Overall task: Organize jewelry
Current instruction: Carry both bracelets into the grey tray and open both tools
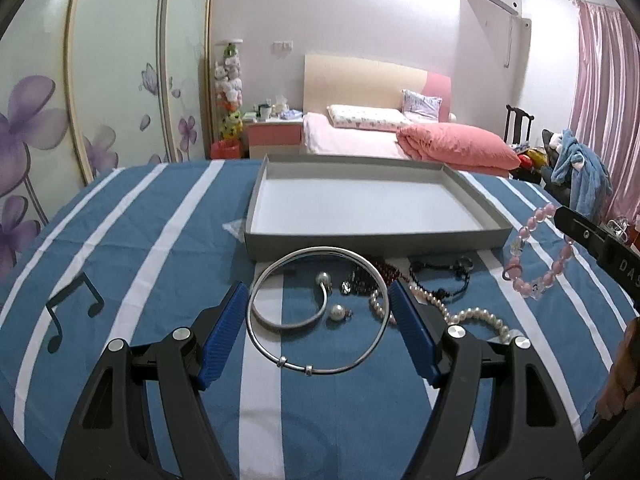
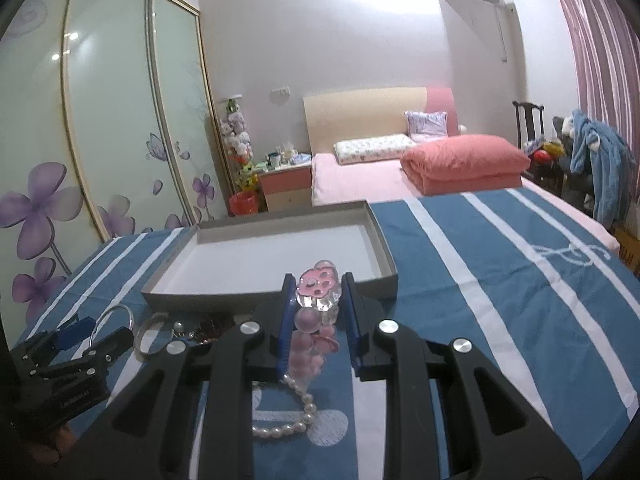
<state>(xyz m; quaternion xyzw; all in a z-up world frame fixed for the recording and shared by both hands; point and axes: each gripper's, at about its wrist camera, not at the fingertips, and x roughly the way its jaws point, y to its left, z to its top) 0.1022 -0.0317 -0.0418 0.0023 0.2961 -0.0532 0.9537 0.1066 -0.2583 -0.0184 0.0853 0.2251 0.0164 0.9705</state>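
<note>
The right hand-held gripper point(image 2: 317, 312) is clamped on a pink bead bracelet point(image 2: 316, 304), lifted off the striped tabletop point(image 1: 160, 240) just right of the grey tray point(image 1: 376, 236). The left hand-held gripper point(image 1: 318, 320) is spread wide over a large silver ring necklace point(image 1: 320, 370), near a pearl strand point(image 1: 472, 314) and a bangle point(image 1: 288, 322).

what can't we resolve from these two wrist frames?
- Dark red beaded piece: left wrist view, partly behind the silver hoop; type unclear.
- Pink bead bracelet: right wrist view, lower part hidden between the right gripper fingers.
- Pearl strand: ends hidden by gripper.
</note>
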